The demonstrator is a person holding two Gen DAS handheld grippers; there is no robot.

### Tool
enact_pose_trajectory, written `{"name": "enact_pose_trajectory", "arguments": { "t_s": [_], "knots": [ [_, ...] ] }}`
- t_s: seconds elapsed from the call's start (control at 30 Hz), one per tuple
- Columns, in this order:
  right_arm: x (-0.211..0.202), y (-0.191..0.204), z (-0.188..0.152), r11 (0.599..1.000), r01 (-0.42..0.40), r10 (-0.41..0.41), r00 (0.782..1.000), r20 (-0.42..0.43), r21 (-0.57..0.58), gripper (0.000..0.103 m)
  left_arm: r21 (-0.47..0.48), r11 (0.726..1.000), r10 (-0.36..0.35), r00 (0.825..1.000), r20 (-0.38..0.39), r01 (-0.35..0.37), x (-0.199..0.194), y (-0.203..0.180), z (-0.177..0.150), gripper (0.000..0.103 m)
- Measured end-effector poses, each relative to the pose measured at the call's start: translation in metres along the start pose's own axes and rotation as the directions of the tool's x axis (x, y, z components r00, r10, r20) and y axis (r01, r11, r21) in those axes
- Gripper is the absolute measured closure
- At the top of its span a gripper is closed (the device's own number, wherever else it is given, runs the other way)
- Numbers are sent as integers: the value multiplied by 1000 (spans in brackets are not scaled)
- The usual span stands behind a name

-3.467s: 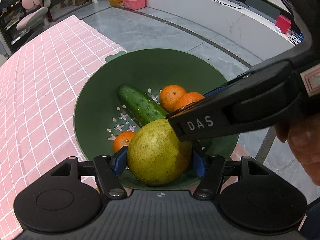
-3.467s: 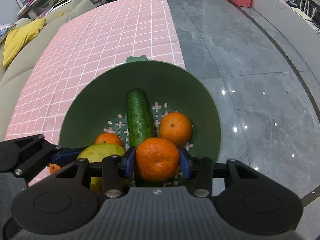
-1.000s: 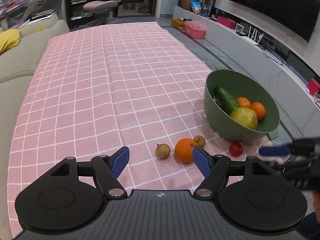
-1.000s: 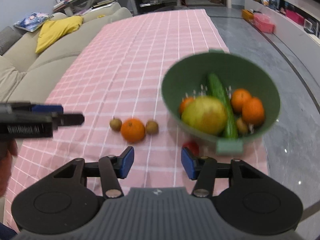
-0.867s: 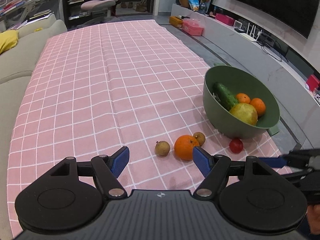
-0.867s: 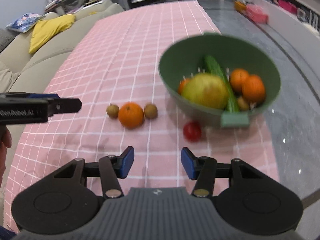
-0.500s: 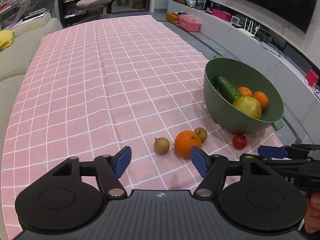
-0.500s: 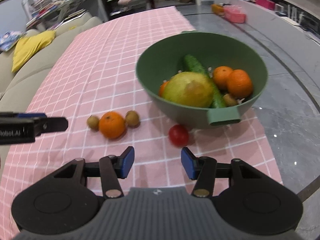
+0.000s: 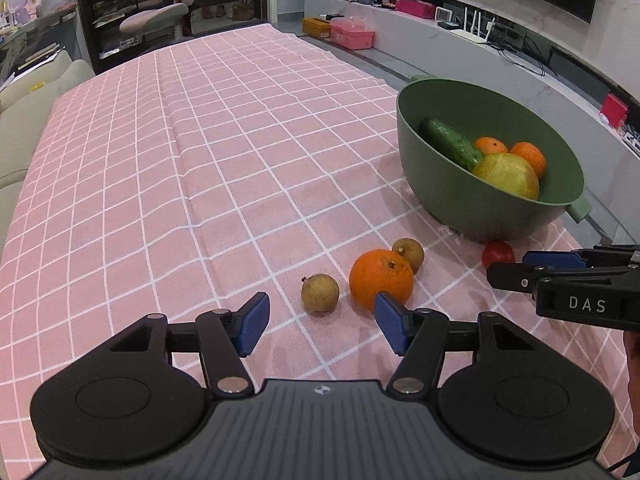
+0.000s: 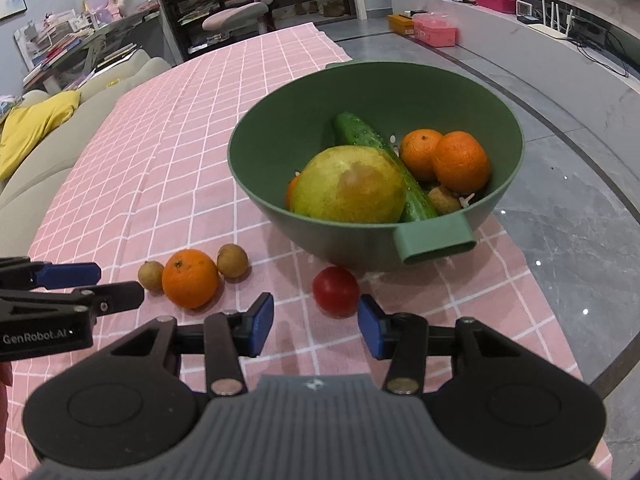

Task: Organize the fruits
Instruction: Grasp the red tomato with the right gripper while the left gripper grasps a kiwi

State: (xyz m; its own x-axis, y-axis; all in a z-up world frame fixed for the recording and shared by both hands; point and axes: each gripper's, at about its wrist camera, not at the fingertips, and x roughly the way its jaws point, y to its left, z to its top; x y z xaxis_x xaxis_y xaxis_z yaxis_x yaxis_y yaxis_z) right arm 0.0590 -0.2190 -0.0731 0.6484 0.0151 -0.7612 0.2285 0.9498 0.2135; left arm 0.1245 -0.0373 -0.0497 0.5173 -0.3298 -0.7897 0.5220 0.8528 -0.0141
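Four loose fruits lie on the pink checked tablecloth [image 9: 208,168] beside the green bowl [image 10: 280,184], which sits near the cloth's right edge; wide bare cloth stretches to the left. The left gripper [image 9: 320,328], jaws apart and just closing, empty, hovers before a small brown fruit [image 9: 320,293] and the orange [image 9: 381,280]. The right gripper [image 10: 316,326], likewise parted and narrowing, faces the glossy red tomato [image 10: 335,290].

pear [image 10: 347,184] released into bowl [image 10: 280,128], grippers withdrawn, lowered
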Motion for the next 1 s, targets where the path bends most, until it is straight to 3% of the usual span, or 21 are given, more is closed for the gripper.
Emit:
{"name": "enact_pose_trajectory", "arguments": {
  "t_s": [0.3, 0.43, 0.6, 0.87, 1.0],
  "knots": [
    [12, -1, 1, 999, 29, -30, 999, 16, 23, 60, 33, 999, -32, 999, -2, 32, 15, 3, -1, 41],
    [15, -2, 2, 999, 33, -33, 999, 14, 30, 60, 3, 999, -51, 999, 2, 51, 23, 11, 3, 42],
    [19, -2, 3, 999, 37, -37, 999, 8, 38, 60, -7, 998, -59, 998, -33, 59, 32, 18, 1, 55],
    [23, -4, 6, 998, 37, -37, 999, 3, 51, 61, 3, 998, -64, 997, -36, 64, 39, 16, 2, 55],
    [25, -4, 6, 998, 40, -40, 999, 0, 50, 65, -6, 998, -66, 997, -31, 66, 41, 18, 3, 61]
  ]
}}
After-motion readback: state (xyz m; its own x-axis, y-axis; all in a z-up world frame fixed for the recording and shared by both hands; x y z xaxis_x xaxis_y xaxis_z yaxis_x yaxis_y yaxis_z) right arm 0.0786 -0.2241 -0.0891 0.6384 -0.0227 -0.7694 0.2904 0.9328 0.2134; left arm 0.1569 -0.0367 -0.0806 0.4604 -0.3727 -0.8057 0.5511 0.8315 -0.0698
